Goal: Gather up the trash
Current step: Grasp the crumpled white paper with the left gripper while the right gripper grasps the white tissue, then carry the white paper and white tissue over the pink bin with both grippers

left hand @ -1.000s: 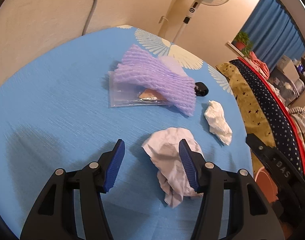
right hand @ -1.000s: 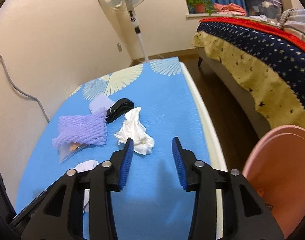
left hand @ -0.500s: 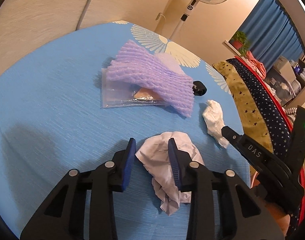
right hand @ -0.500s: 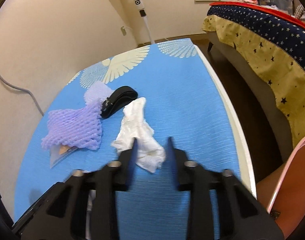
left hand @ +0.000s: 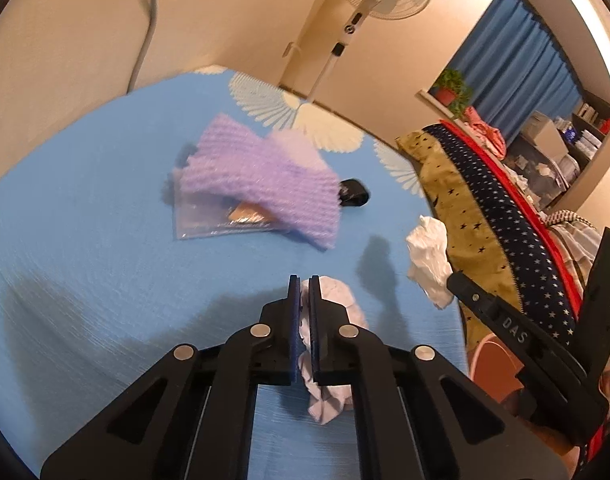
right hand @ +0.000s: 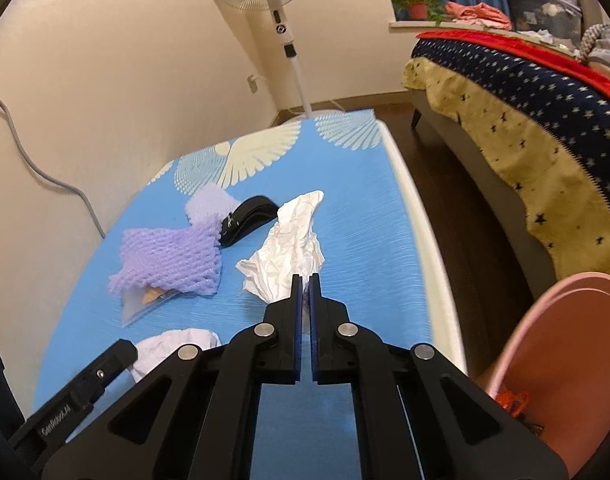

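My left gripper (left hand: 303, 280) is shut on a crumpled white paper wad (left hand: 335, 300) on the blue table; the wad also shows in the right wrist view (right hand: 173, 344). My right gripper (right hand: 303, 278) is shut on the near end of a white crumpled tissue (right hand: 293, 244), which also shows in the left wrist view (left hand: 429, 260). A purple foam net (left hand: 261, 180) lies over a clear plastic bag (left hand: 209, 220) farther back; the net also shows in the right wrist view (right hand: 173, 260).
A black curved object (right hand: 249, 216) lies beside the net. A pink bin (right hand: 577, 360) stands on the floor right of the table edge (right hand: 421, 240). A bed (right hand: 525, 100) is at the right, a standing fan (right hand: 281, 36) beyond the table.
Both grippers moved forward and closed: the left onto the paper wad, the right onto the tissue's near end.
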Tool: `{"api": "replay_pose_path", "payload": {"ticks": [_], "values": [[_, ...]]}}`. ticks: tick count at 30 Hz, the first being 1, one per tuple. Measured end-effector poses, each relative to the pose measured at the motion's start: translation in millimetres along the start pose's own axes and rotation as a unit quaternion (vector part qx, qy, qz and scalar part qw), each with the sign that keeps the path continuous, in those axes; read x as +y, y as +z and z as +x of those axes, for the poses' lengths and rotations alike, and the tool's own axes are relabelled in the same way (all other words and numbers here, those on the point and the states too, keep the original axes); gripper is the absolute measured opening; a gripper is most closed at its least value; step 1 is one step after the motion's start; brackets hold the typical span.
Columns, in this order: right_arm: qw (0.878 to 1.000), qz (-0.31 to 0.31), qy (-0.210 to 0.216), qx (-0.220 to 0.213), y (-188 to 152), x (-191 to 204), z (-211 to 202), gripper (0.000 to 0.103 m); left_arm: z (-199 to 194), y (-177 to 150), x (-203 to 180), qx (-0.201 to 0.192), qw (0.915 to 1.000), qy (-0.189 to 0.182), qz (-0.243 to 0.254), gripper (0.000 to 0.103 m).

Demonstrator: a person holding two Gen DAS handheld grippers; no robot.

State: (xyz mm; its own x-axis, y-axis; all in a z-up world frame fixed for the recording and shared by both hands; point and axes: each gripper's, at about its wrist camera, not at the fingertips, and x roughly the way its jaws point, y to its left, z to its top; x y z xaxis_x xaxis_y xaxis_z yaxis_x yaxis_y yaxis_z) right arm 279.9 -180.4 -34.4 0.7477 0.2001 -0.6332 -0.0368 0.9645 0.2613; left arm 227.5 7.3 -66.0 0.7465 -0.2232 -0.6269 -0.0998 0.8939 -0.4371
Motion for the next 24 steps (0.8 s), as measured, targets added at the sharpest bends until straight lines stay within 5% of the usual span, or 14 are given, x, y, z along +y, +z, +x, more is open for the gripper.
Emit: {"api": "replay_pose_path", "payload": {"ticks": [24], "values": [[0.995,-0.053,-0.043,-0.075,-25,10,-156,0.003,-93,-19,-50,-0.064,0.9912,0.004,0.116,0.003]]}}
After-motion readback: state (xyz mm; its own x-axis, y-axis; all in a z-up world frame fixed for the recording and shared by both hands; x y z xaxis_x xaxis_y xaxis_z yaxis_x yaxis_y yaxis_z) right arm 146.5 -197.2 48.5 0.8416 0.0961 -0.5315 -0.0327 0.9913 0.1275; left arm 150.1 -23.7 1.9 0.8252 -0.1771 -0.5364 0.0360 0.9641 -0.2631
